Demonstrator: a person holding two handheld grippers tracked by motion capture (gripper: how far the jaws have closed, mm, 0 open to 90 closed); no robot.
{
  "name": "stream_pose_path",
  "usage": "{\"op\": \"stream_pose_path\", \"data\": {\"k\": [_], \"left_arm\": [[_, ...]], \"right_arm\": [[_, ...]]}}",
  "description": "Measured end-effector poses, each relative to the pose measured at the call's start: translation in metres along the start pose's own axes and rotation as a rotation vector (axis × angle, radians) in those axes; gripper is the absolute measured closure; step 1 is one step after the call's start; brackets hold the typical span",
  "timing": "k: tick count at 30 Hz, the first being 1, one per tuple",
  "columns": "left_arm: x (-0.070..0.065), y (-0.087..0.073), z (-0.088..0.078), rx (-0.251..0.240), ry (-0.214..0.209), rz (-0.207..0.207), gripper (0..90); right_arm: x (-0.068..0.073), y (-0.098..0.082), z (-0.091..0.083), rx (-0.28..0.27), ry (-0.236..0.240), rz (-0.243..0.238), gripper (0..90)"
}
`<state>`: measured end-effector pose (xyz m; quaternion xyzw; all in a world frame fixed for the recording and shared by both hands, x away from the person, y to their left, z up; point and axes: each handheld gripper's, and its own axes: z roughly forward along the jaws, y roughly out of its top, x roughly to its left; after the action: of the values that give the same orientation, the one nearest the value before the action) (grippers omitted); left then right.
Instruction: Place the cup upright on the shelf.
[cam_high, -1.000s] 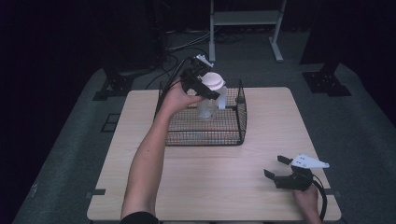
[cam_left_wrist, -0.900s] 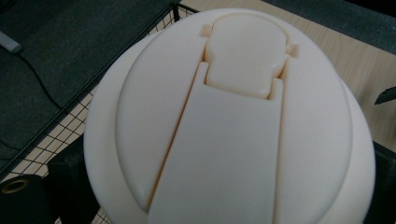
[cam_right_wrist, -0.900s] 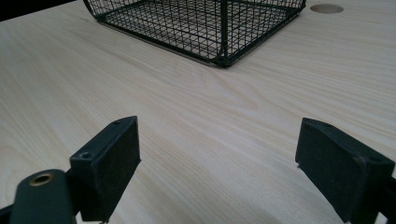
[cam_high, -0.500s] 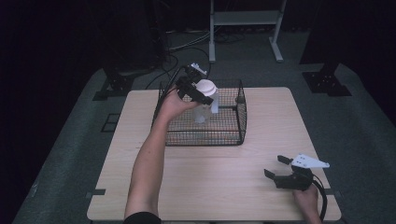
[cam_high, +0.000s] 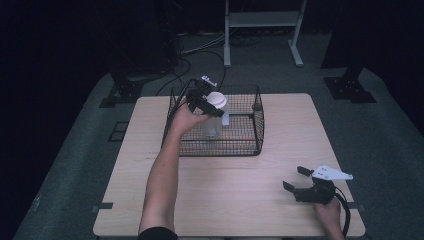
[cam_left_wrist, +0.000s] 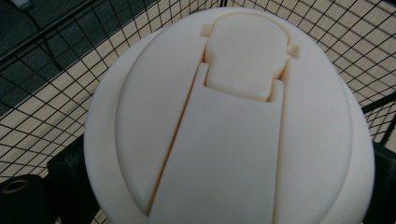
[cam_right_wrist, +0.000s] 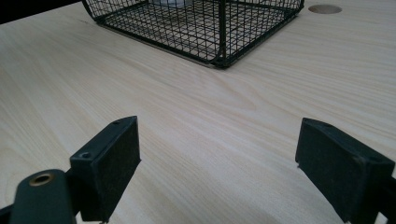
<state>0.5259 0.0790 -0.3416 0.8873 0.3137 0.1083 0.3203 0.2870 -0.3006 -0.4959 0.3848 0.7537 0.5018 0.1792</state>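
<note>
A clear bottle with a round cream flip-top lid hangs upright inside the black wire basket at the back middle of the table. My left gripper is shut on the bottle just under the lid. In the left gripper view the lid looms close, with a black jaw at each side and the basket mesh behind. My right gripper rests on the table at the front right, open and empty. In its own view the right gripper faces a corner of the basket.
The light wooden table has bare surface between the basket and its front edge. A round hole is in the tabletop past the basket. Cables and a white stand frame lie on the floor behind.
My left gripper has carried the bottle a little left and down, lower into the basket. The right gripper has stayed where it was.
</note>
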Motion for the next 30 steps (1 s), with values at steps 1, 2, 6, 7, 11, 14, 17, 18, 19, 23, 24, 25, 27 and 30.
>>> {"op": "stream_pose_path", "data": {"k": [1, 2, 6, 7, 11, 14, 17, 18, 19, 23, 24, 25, 27, 30], "left_arm": [[0.000, -0.001, 0.001, -0.001, -0.002, -0.005, 5.2], [0.000, -0.001, 0.003, 0.002, 0.000, -0.007, 5.2], [-0.001, -0.003, 0.005, -0.012, 0.003, -0.005, 5.2], [-0.001, -0.003, 0.005, -0.012, 0.003, -0.005, 5.2], [-0.001, -0.008, 0.009, -0.019, 0.001, -0.011, 5.1], [0.000, -0.012, 0.010, -0.029, -0.008, -0.018, 5.2], [-0.001, -0.014, 0.010, -0.037, -0.009, -0.011, 5.1], [-0.002, -0.015, 0.010, -0.037, -0.005, -0.002, 5.1], [-0.002, -0.015, 0.010, -0.041, -0.005, 0.001, 5.1], [-0.003, -0.018, 0.009, -0.048, 0.000, 0.002, 5.0], [-0.003, -0.018, 0.008, -0.052, 0.000, 0.000, 5.0], [-0.003, -0.018, 0.008, -0.051, 0.000, 0.000, 5.0], [-0.003, -0.019, 0.008, -0.051, 0.001, 0.006, 4.9], [-0.004, -0.019, 0.008, -0.053, 0.001, 0.006, 4.8]], "right_arm": [[0.000, 0.000, 0.000, 0.000, 0.000, 0.000, 12.9], [0.000, 0.000, 0.000, 0.000, 0.000, 0.000, 12.9], [0.000, 0.000, 0.000, 0.000, 0.000, 0.000, 12.9], [0.000, 0.000, 0.000, 0.000, 0.000, 0.000, 12.9], [0.000, 0.000, 0.000, 0.000, 0.001, -0.001, 12.9], [0.000, 0.000, 0.000, 0.001, 0.000, -0.003, 12.9], [0.000, 0.000, 0.000, 0.001, 0.000, -0.004, 12.9], [0.000, 0.000, 0.000, 0.002, 0.000, -0.003, 12.9], [0.000, 0.000, 0.000, 0.002, 0.000, -0.003, 12.9], [0.000, 0.000, 0.000, 0.002, -0.001, -0.004, 12.9], [0.001, 0.000, 0.000, 0.003, 0.000, -0.003, 12.9], [0.000, 0.000, 0.000, 0.003, -0.001, -0.005, 12.9], [0.000, 0.000, 0.000, 0.003, -0.001, -0.005, 12.9], [0.000, 0.000, 0.000, 0.002, 0.000, -0.003, 12.9]]}}
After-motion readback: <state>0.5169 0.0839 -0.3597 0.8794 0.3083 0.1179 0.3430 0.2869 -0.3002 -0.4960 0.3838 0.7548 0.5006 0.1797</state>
